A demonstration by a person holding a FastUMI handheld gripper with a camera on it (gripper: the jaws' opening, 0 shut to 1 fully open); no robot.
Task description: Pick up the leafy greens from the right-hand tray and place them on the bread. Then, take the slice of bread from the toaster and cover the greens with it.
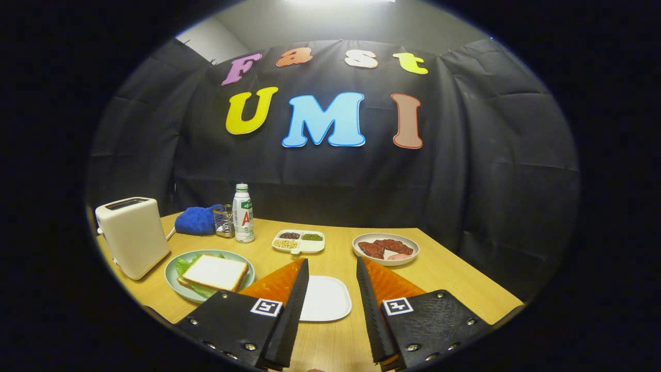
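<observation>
A slice of white bread (215, 272) lies on top of leafy greens (184, 267) on a pale green plate (175, 283), to the left of and just beyond my left finger. The cream toaster (133, 237) stands left of that plate; I cannot see into its slots. My gripper (332, 268) hovers open above the table with nothing between its fingers. A white square tray (325, 298) lies on the table between the fingers and looks bare.
Beyond the fingers sit a white divided dish of beans (299, 241) and a white bowl with meat slices (386, 248). Behind the plate stand a white bottle (242, 213), a small metal rack (223, 220) and a blue cloth (195, 220). The wooden table's right edge (465, 268) runs diagonally.
</observation>
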